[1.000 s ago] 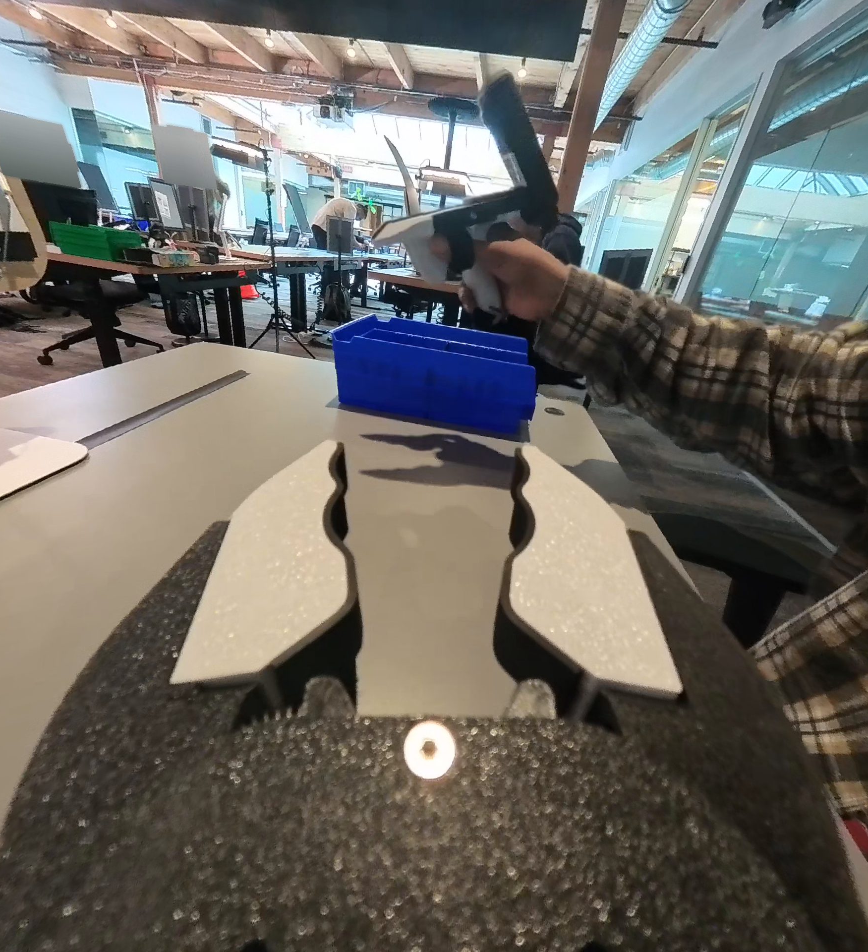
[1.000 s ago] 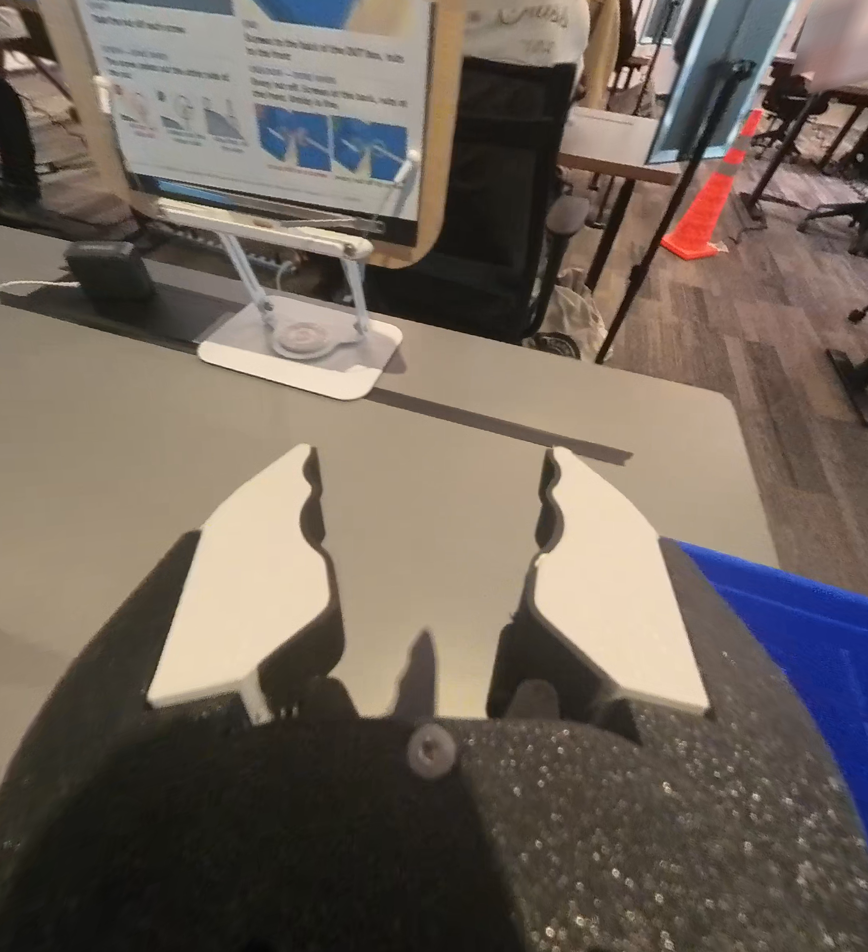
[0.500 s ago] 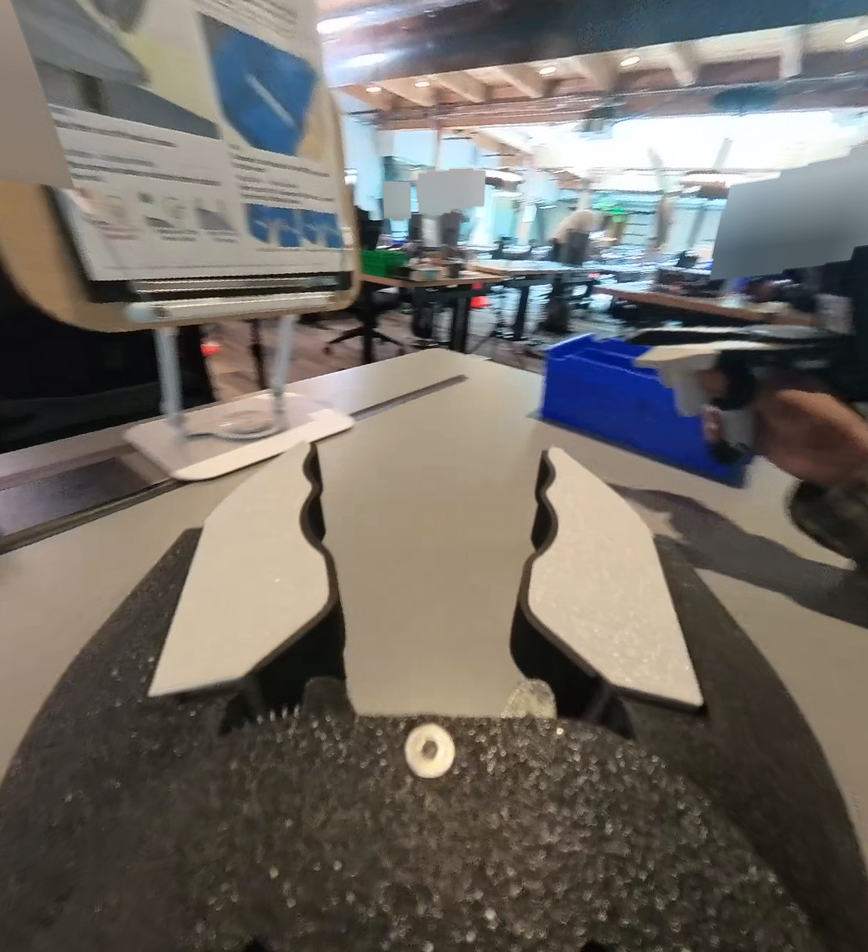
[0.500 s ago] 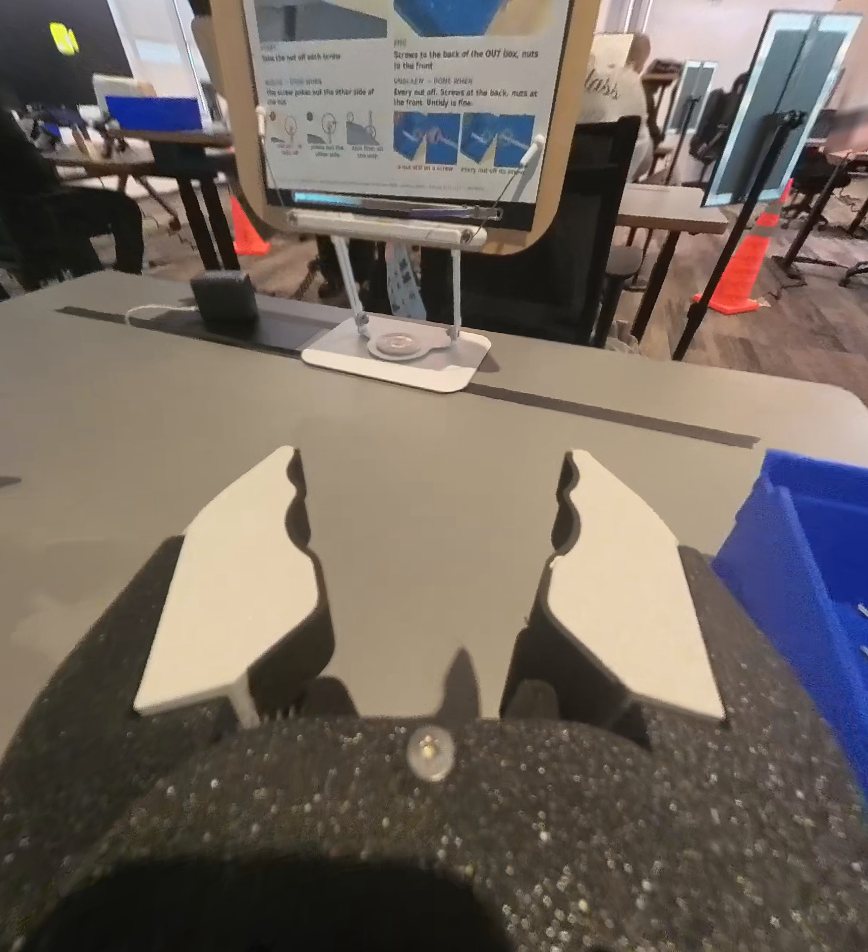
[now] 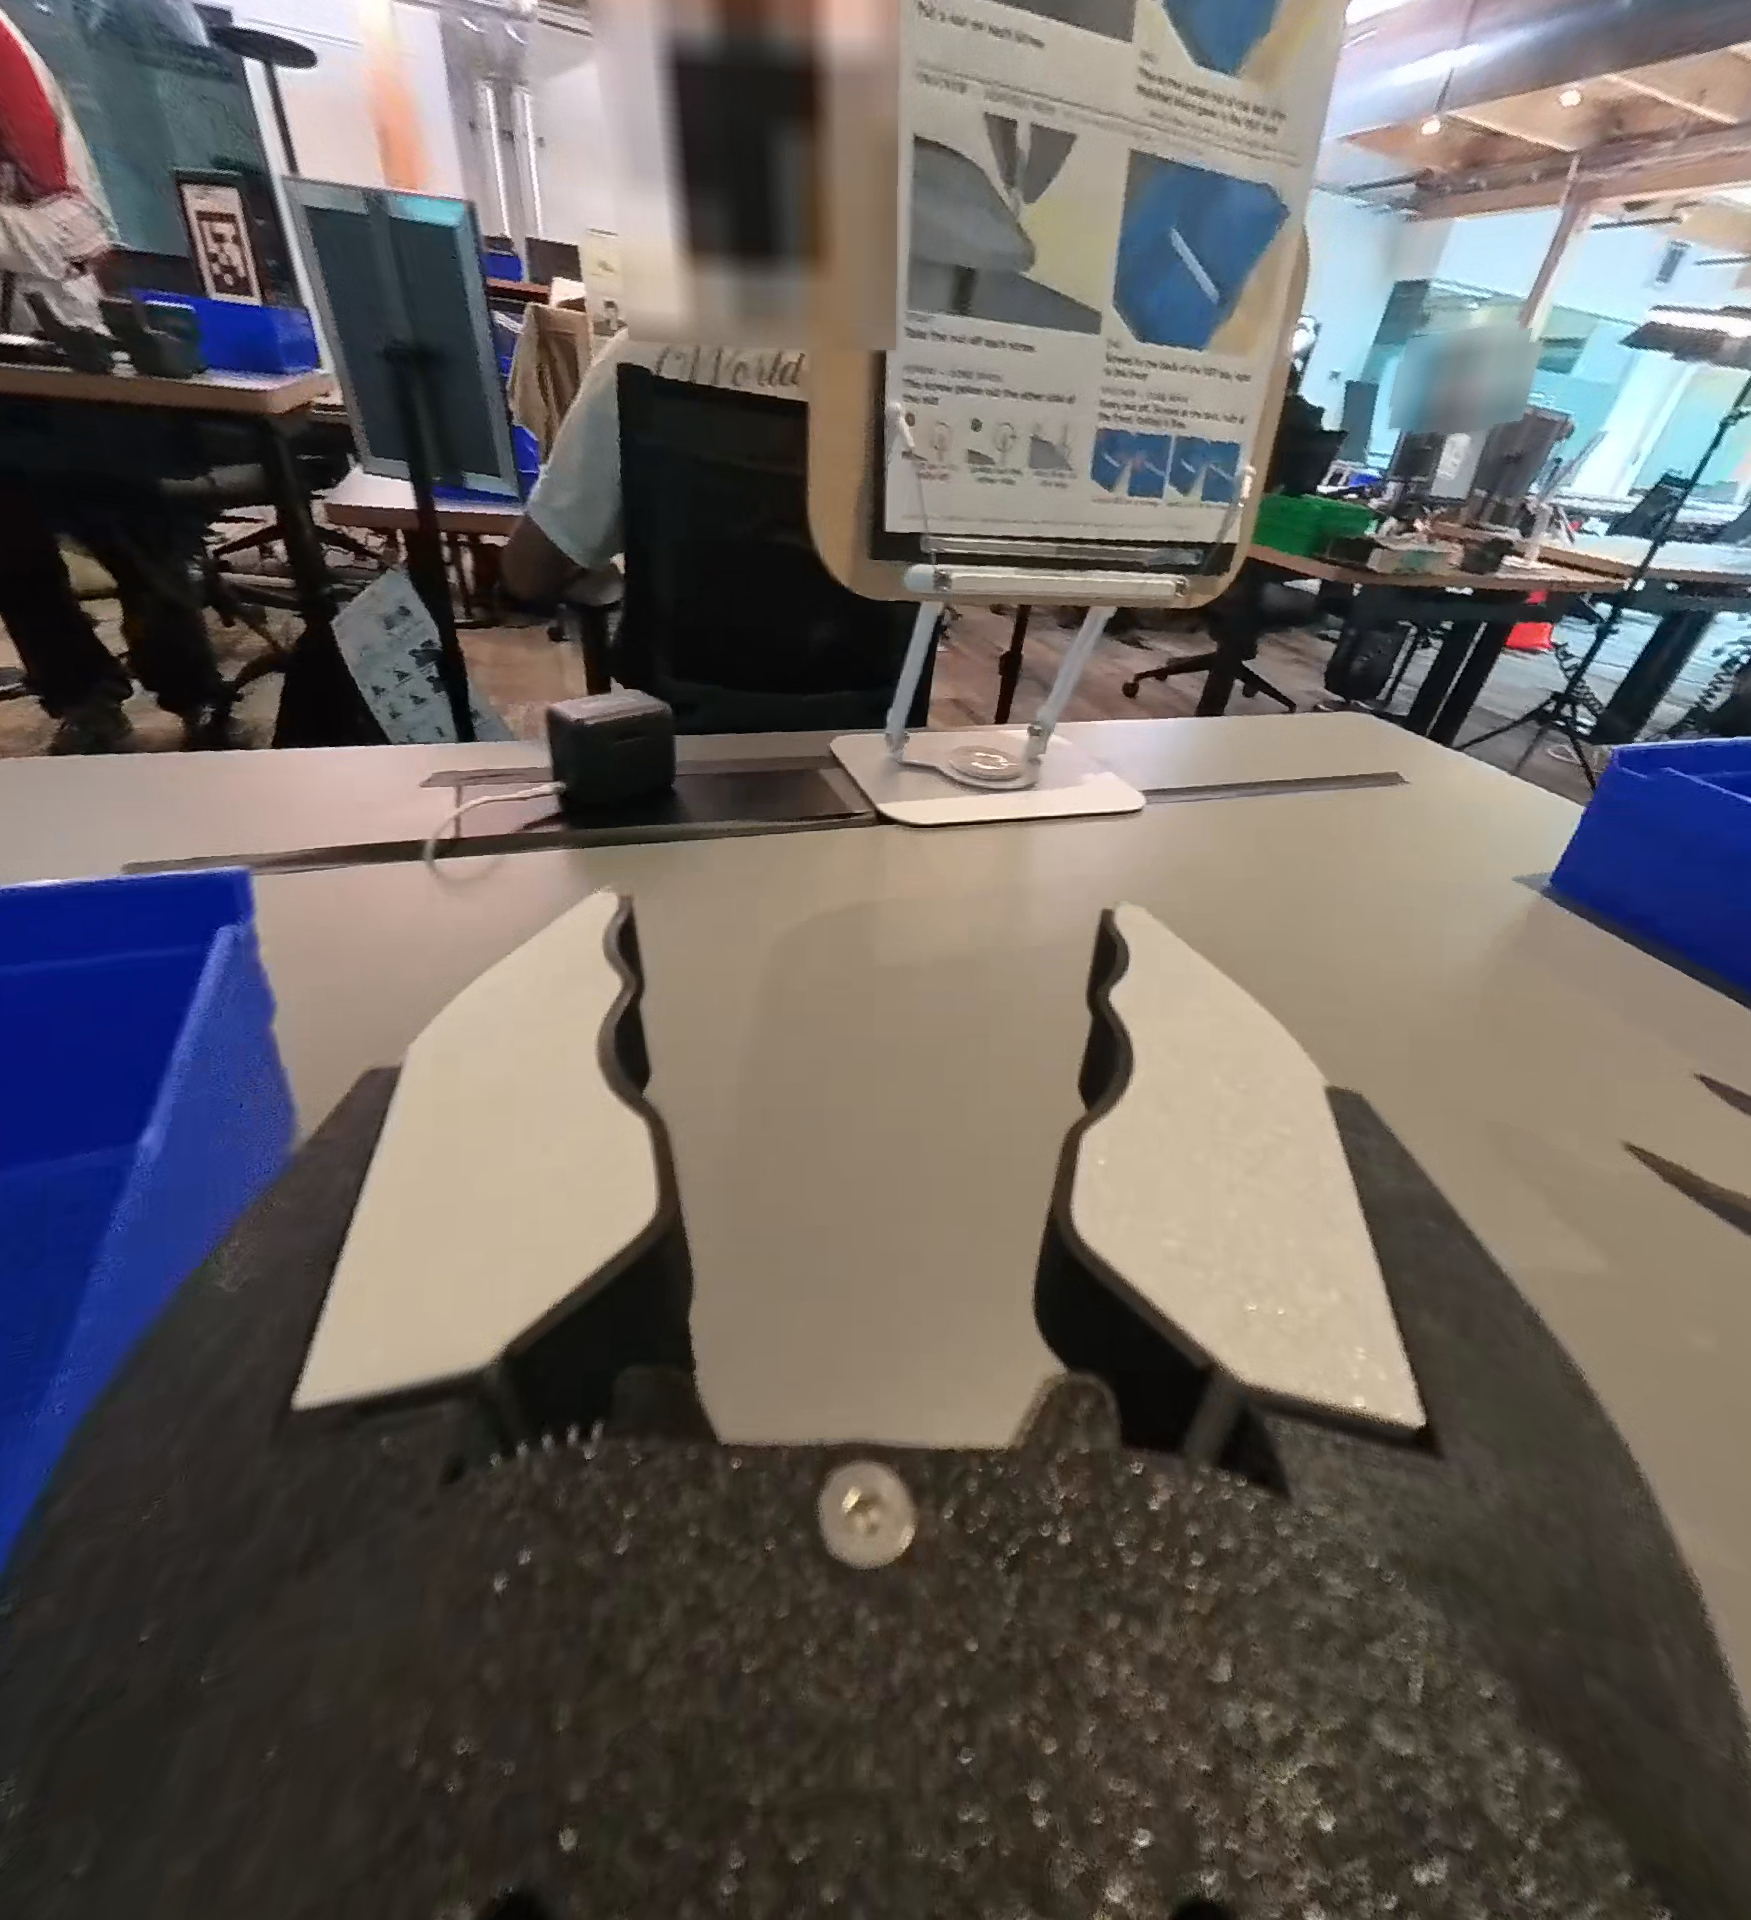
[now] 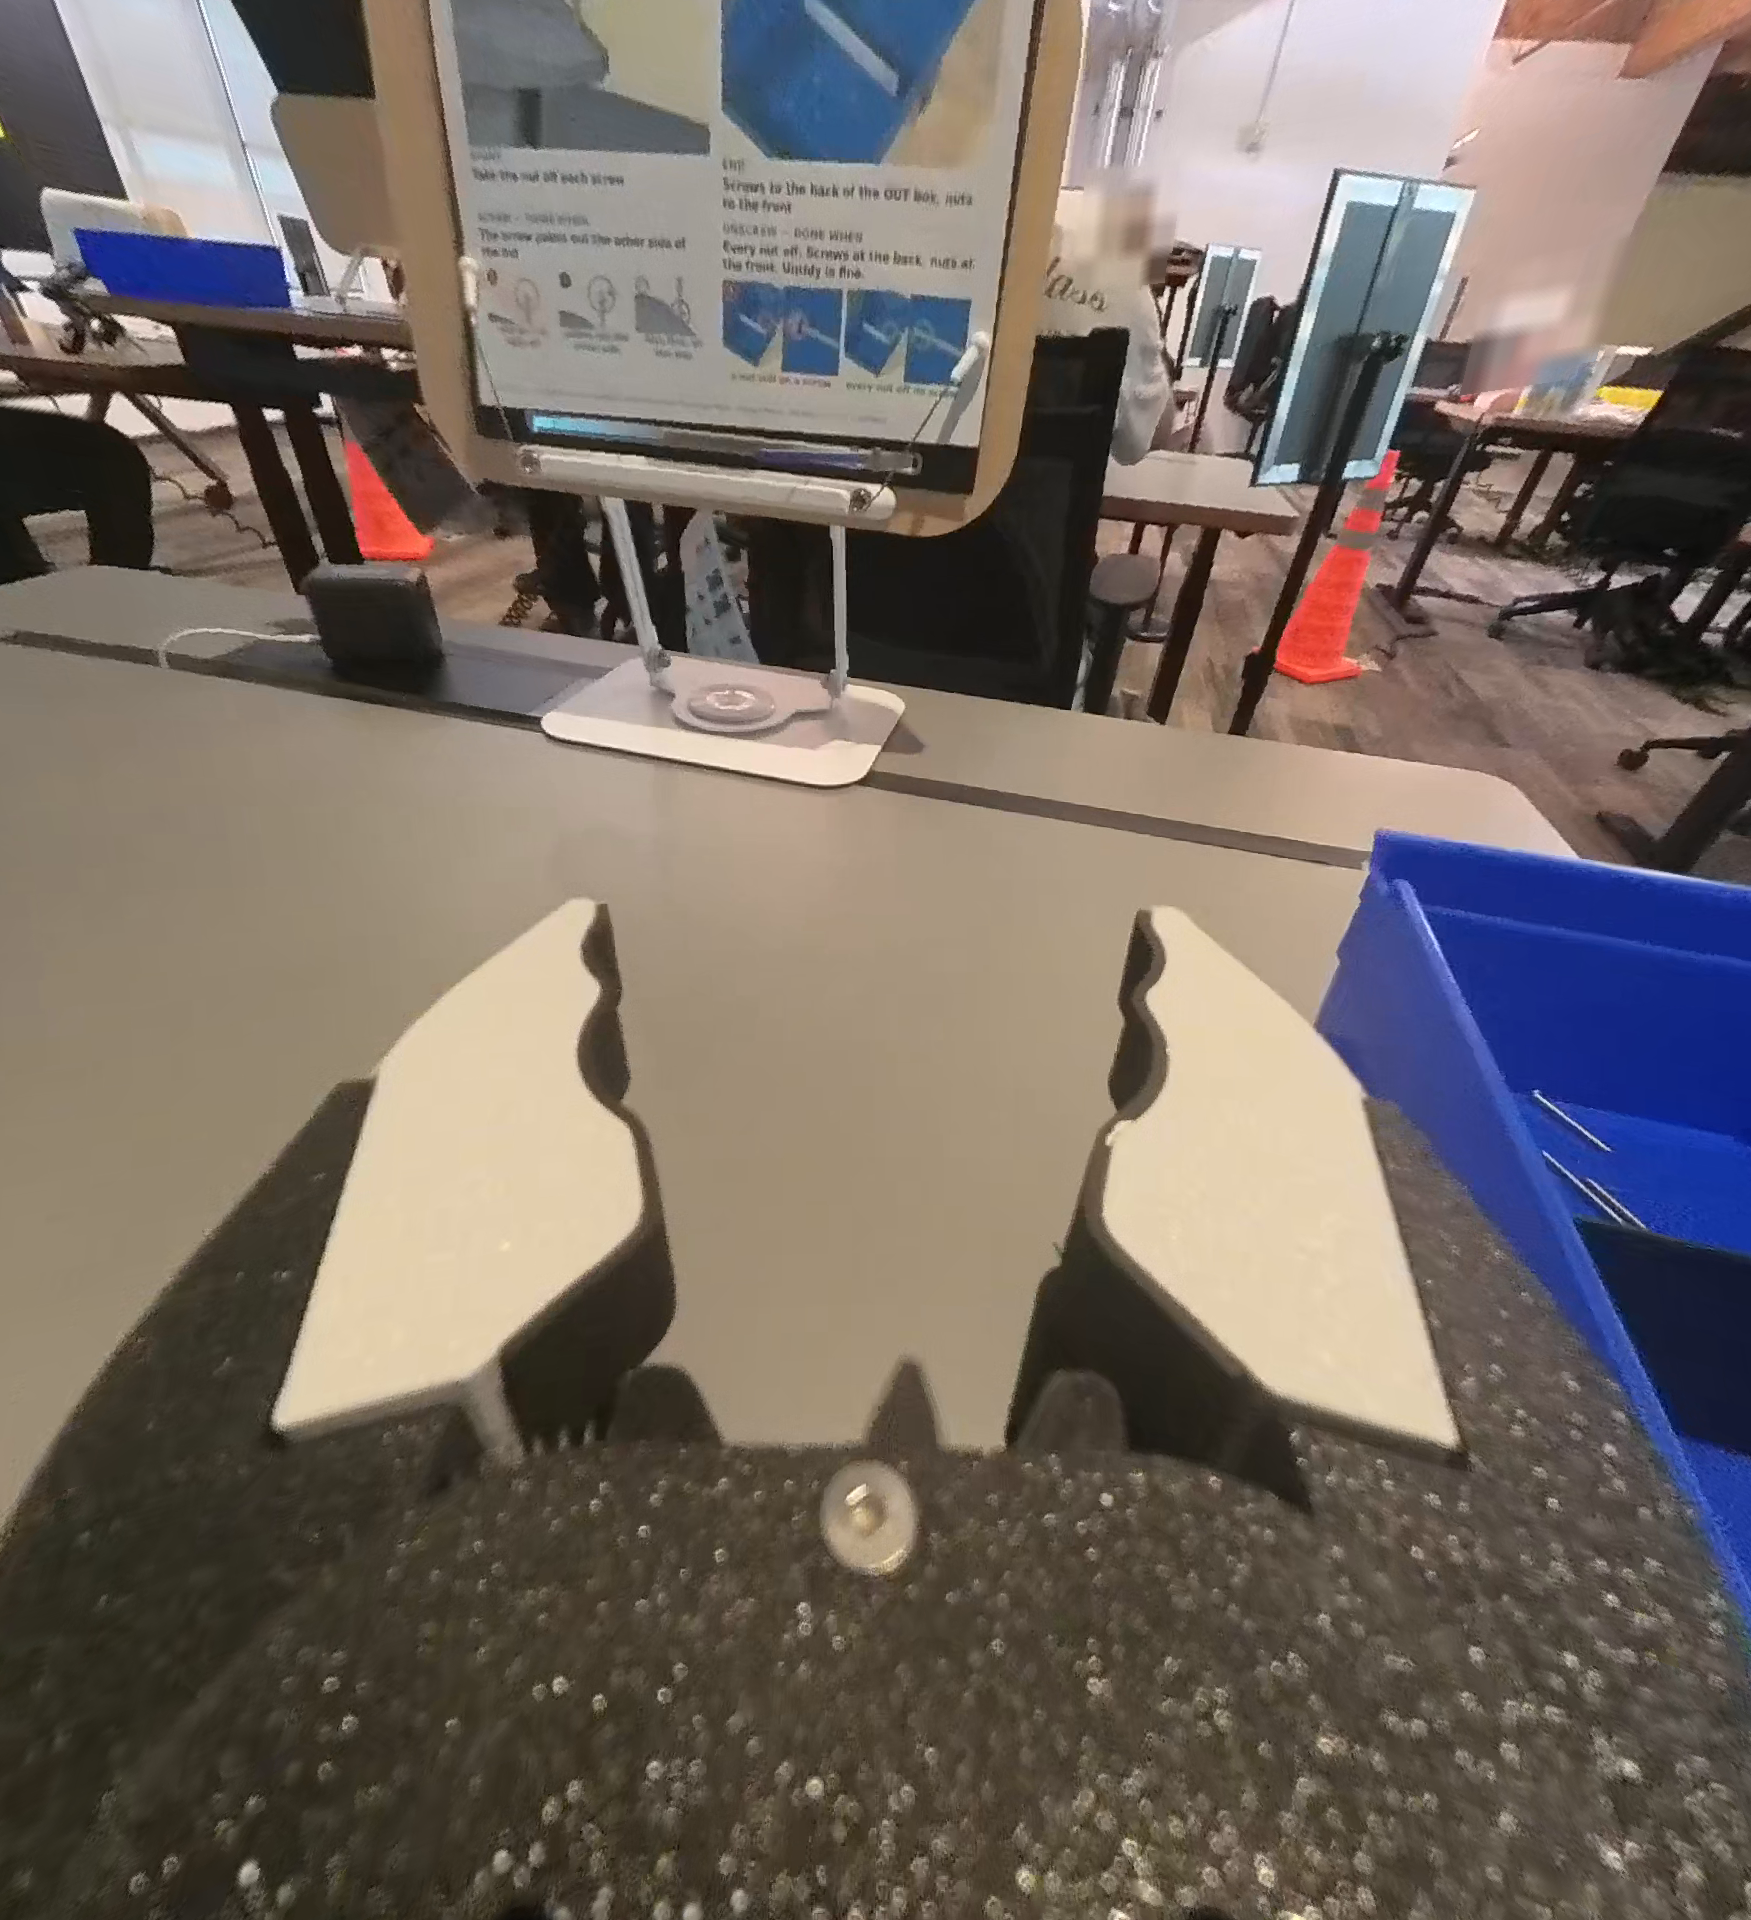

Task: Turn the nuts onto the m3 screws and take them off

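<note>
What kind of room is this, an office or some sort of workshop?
Probably an open-plan office used as a workshop or lab. Rows of desks and office chairs stretch behind, orange traffic cones stand on the floor, and this grey table holds blue parts bins and a propped instruction screen.

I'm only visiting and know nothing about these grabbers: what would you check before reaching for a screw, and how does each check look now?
1. Left gripper open, holding nothing: ok.
2. Right gripper open, holding nothing: ok.
3. Table bare between each pair of fingers: ok.
4. Screws in sight: ok, thin metal rods lie in the right bin.
5. Nuts in sight: cannot tell; none show in either view.
6. Left bin contents: cannot tell; only its walls show.
</note>
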